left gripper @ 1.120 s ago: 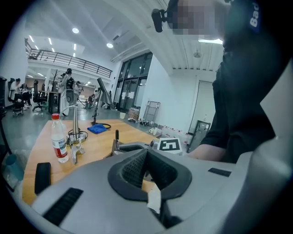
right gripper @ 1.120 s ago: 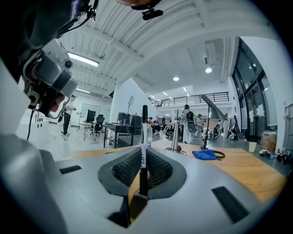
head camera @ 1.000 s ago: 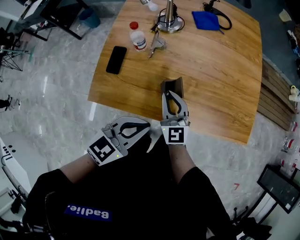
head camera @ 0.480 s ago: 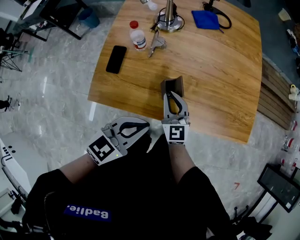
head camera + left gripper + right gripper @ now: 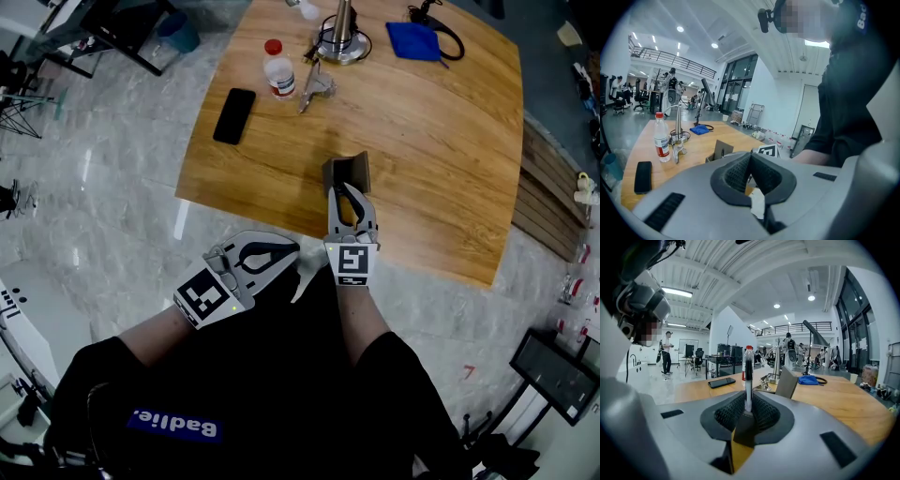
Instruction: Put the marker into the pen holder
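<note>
Marker (image 5: pixel 748 373) stands upright, clenched in my R gripper (image 5: pixel 747 404), just beside pen holder (image 5: pixel 348 172) on wood table (image 5: pixel 441 141). L gripper (image 5: pixel 750 171) jaws pressed together w/ nothing between, off table edge.

I see the left gripper (image 5: pixel 292 249) at near left, jaws together, nothing between, pointing right. Right gripper (image 5: pixel 338 190) points far, jaws clamped on the upright marker (image 5: pixel 748 380).

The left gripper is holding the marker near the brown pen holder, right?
Not the left one. The right gripper is holding the marker near the brown pen holder. The right gripper view shows the marker upright between its jaws.
</note>
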Demonstrator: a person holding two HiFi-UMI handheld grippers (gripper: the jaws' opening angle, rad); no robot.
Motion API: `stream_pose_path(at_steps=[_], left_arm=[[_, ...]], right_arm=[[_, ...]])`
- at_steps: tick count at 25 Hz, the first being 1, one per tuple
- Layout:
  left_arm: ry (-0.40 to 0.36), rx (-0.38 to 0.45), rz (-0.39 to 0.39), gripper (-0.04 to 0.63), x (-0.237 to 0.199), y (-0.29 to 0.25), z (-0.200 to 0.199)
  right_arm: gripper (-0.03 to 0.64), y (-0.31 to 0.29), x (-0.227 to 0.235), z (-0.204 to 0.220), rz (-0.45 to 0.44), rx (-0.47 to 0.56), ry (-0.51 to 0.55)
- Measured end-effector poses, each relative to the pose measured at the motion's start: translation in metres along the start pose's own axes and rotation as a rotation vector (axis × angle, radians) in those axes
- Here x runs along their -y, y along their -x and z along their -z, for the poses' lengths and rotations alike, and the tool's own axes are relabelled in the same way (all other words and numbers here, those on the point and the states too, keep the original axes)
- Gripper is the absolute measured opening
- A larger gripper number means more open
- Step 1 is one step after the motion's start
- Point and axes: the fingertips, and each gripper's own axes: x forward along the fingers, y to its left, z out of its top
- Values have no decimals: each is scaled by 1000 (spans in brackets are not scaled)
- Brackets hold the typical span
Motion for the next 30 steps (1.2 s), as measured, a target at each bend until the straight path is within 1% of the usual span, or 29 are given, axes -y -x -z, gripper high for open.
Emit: stream_pose_path(at_steps=[5,9,14,20,24,27,30], left_arm=[[3,9,-3,9,0,6,0],[-18,34,8,9,1,12,-2],[-19,73,30,9,7,22,-9],[-24,119,68,9,18,26,-22],[-8,163,57,9,24,20,-34],[-5,182,38,9,31,13,-43],[-9,187,17,9,40,9,-51]], right_arm=[[40,1,-1,3,1,-13,-1],[64,4,-1,-3,10,-9,2],[71,21,-7,-26,29,11,17],[75,57,-14,-63,42,24,38],[74,85,-22,-83,9,14,76],[74,110,-25,-103,-35,33,60],[74,137,-28,-127,-98,68,41]])
